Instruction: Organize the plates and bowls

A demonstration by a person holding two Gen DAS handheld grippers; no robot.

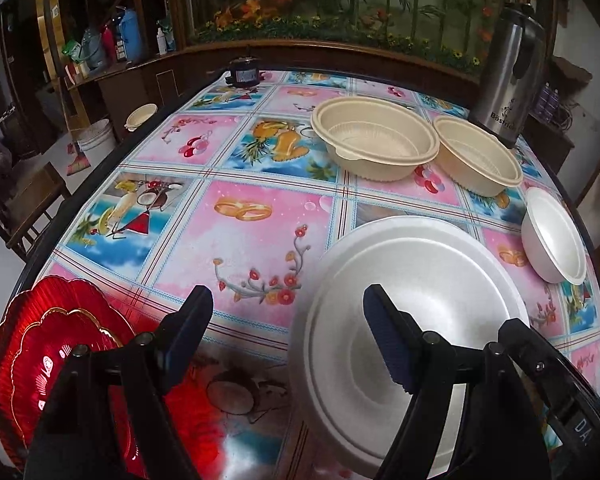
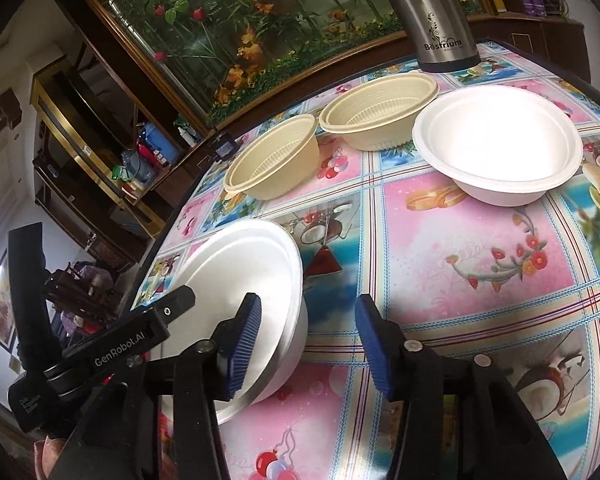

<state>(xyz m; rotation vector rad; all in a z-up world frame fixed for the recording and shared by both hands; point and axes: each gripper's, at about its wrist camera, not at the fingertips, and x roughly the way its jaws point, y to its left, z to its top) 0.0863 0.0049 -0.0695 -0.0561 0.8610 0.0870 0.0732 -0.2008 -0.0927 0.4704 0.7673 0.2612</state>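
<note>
Being straddled at its 3 o'clock rim by the right gripper (image 2: 308, 344), jaws apart and not yet clamped, the white foam bowl (image 2: 256, 276) is being prepared for lifting toward the second white bowl (image 2: 500, 148) at 1 o'clock, while the left gripper (image 1: 288, 336) is being kept apart and empty.

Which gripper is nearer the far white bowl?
Right. The right gripper straddles the near white bowl's rim, facing the far white bowl. The left gripper is beyond that near bowl, by the red plates.

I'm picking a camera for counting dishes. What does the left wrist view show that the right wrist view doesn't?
Only the left wrist view shows the red plates at the table's near-left edge. Only the right wrist view shows the small white bowl whole. Both share the two beige bowls, the big white bowl and the steel flask.
</note>
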